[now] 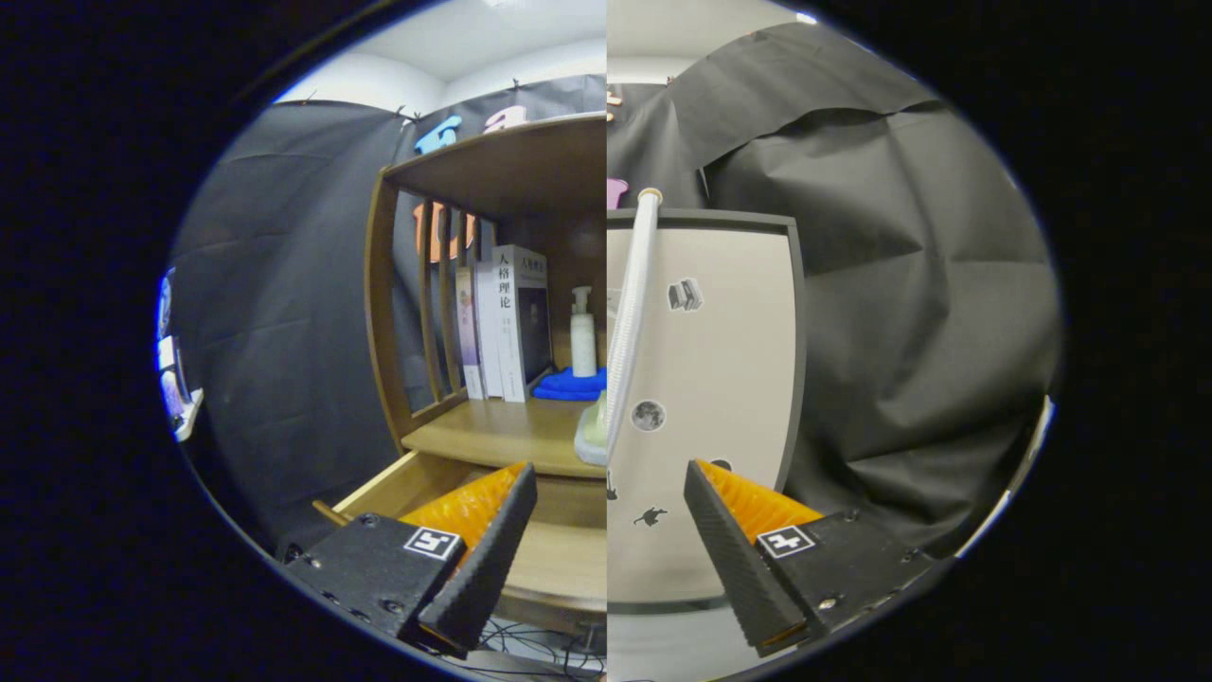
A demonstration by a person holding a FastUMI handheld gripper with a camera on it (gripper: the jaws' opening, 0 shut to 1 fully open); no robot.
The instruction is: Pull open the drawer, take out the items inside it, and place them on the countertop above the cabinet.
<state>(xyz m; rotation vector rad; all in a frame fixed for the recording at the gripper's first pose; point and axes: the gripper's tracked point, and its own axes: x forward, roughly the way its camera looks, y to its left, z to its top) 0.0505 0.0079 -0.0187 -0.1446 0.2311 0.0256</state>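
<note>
Gripper [611,545] with ribbed black fingers [488,559] spread wide, gripping nothing. Wooden drawer [398,483] pulled out just ahead of left finger, below wooden countertop [492,431]; its contents hidden. On countertop: upright books [507,322], white pump bottle [582,336], folded blue cloth [568,384].

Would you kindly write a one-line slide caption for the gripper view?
Open gripper holding nothing, above the pulled-out drawer, facing books, a pump bottle and a blue cloth on the countertop.
</note>
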